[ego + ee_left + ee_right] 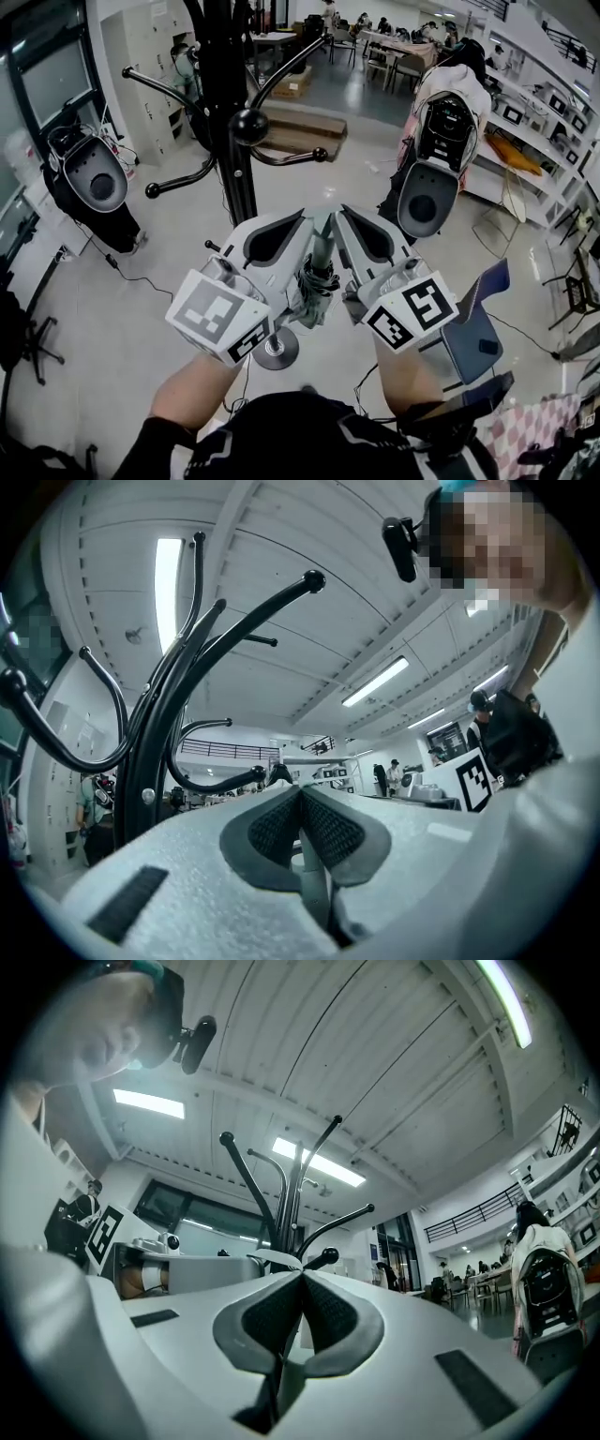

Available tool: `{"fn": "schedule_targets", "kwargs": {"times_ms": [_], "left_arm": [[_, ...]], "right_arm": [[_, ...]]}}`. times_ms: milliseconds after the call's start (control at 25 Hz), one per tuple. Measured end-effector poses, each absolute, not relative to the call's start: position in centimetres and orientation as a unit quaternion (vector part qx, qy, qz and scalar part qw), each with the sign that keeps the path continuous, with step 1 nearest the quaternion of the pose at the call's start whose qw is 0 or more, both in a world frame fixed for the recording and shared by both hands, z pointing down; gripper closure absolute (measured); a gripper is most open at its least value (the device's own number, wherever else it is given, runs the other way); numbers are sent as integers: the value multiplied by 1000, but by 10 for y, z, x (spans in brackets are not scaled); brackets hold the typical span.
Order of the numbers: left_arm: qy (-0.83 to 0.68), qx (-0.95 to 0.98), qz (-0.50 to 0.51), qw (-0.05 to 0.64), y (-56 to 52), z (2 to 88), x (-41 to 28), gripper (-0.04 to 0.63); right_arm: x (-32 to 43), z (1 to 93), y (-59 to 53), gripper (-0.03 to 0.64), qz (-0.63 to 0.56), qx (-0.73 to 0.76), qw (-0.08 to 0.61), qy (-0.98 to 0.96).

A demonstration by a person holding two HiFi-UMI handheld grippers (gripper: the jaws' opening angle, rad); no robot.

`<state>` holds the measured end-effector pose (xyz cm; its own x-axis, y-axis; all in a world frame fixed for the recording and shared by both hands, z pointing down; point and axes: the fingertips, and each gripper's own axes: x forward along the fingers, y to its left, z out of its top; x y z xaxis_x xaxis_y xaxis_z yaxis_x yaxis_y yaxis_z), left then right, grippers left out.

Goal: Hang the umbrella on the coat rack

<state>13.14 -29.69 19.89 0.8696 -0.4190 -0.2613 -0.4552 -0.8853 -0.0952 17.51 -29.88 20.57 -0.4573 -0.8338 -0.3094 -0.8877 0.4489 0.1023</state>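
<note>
A folded grey-green umbrella (pixel 317 281) hangs upright between my two grippers, just in front of the black coat rack (pixel 232 141). My left gripper (pixel 300 221) is shut on its pale shaft (pixel 315 885). From the other side my right gripper (pixel 343 214) is shut on a thin dark part of the umbrella (pixel 274 1382). A ball-tipped hook (pixel 249 125) points toward me just above the left gripper, and another hook (pixel 321 153) sits right behind the tips. The rack's curved arms rise beside the jaws in the left gripper view (pixel 155 733) and straight beyond them in the right gripper view (pixel 286 1199).
The rack's round base (pixel 276 349) stands on the grey floor under the grippers. A blue chair (pixel 480 323) is at the right. Grey-black machines stand at the left (pixel 94 178) and right (pixel 429 192). A wooden pallet (pixel 302 129) lies behind the rack. Cables trail on the floor.
</note>
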Motion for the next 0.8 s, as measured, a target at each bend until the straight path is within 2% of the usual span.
{"fn": "schedule_targets", "kwargs": {"times_ms": [800], "left_arm": [[300, -942, 109, 98, -342, 171, 152, 586]], "right_arm": [[191, 177, -352, 609, 140, -453, 124, 872]]}}
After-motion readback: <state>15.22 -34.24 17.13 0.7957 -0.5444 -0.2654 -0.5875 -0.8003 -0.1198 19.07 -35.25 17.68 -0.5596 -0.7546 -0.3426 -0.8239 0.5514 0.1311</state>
